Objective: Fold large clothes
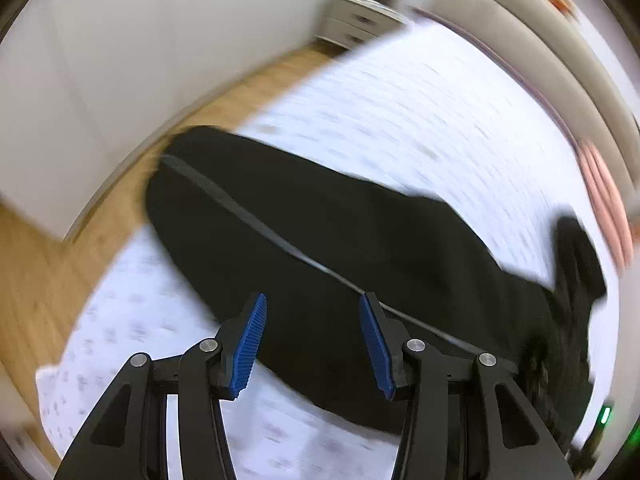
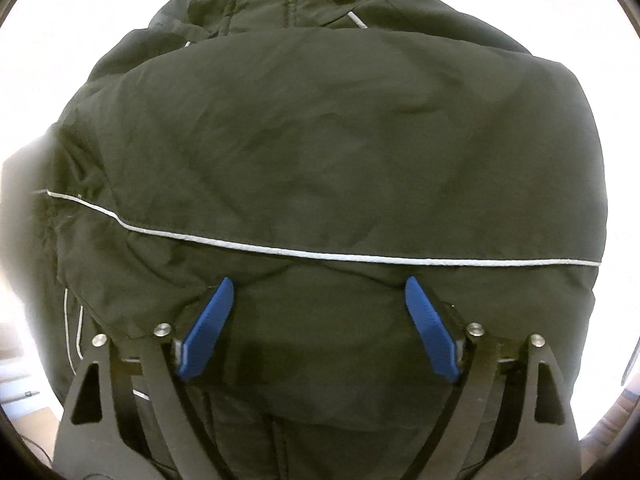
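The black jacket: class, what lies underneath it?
Under the black jacket lies a white patterned bedsheet, visible all around it. The part directly beneath is covered, so anything there cannot be seen.

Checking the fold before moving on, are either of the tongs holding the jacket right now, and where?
Nothing is held. The left tongs and right tongs are both open above the black jacket.

bed sheet [image 1: 400, 112]: white, small print | wooden floor [image 1: 40, 288] | white drawer unit [image 1: 352, 20], far corner
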A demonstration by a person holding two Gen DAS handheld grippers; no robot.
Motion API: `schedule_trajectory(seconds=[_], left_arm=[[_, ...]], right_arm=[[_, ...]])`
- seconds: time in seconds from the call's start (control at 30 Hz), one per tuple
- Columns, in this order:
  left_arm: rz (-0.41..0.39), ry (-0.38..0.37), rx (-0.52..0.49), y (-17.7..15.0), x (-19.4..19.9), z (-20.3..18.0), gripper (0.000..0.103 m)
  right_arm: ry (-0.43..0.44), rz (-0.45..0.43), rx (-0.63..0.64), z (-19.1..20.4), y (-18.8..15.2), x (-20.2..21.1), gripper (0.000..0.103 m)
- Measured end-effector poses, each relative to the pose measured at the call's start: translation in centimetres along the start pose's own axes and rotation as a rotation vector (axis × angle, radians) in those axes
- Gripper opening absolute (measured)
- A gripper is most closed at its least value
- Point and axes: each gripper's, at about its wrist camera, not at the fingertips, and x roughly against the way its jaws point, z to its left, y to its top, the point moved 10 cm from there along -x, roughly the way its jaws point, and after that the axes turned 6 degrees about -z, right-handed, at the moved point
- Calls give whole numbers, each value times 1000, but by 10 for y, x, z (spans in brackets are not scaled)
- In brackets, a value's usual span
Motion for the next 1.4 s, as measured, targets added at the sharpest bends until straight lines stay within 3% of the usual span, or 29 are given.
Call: schedule_trajectory(seconds=[0.17, 0.23, 0.4, 0.63, 0.67, 0.7, 0.83, 1.07, 1.27, 1.4], left_arm=[[-19, 24, 229, 26, -16, 77, 51], [-20, 18, 280, 27, -29, 91, 54], [26, 4, 357, 29, -62, 123, 57], [11, -46, 386, 30, -82, 120, 58], [9, -49, 383, 30, -84, 119, 55], [0, -62, 377, 32, -84, 117, 35], [-34, -41, 281, 39, -73, 99, 18], [-142, 8, 86, 56, -17, 53, 15], [-219, -32, -89, 48, 32, -18, 15], [-213, -86, -169, 20, 47, -67, 15]], right_arm=[[1, 12, 6, 7, 7, -5, 89], [-2, 16, 11, 7, 10, -7, 90], [-6, 23, 13, 9, 18, -10, 91], [-10, 17, 17, 13, 9, -13, 91], [-11, 16, 18, 14, 10, -14, 91], [-11, 16, 17, 14, 9, -14, 92], [-8, 14, 20, 15, 10, -15, 92], [-9, 9, 22, 16, 9, -16, 92], [-8, 5, 20, 14, 9, -16, 92], [-6, -9, 24, 15, 8, -13, 91]])
